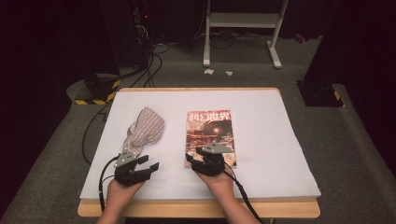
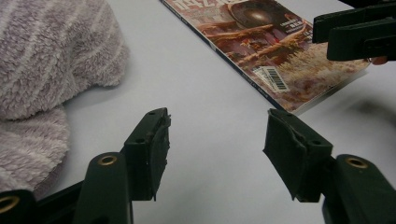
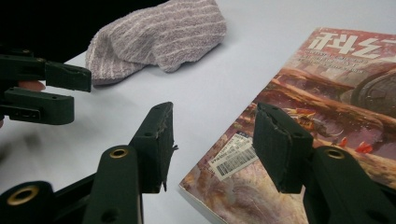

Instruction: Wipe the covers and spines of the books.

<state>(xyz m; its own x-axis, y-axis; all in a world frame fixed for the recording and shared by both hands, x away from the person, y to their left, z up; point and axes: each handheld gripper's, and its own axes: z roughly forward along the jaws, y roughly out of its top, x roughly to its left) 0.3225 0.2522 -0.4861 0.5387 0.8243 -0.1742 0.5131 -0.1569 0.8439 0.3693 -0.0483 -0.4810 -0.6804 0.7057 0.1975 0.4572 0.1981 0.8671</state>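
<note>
Between my two tongs, bare white table (image 1: 261, 154) is showing. Left tongs (image 1: 148, 164) are resting with jaws standing apart on nothing, the striped towel (image 1: 144, 128) lying just ahead of them and to their left. Right tongs (image 1: 200, 157) are hovering at the near left corner of the magazine (image 1: 210, 128); their jaws are standing apart and gripping nothing, one over the cover by the barcode, the other over bare table just off the edge. I am keeping both hands at the near edge.
</note>
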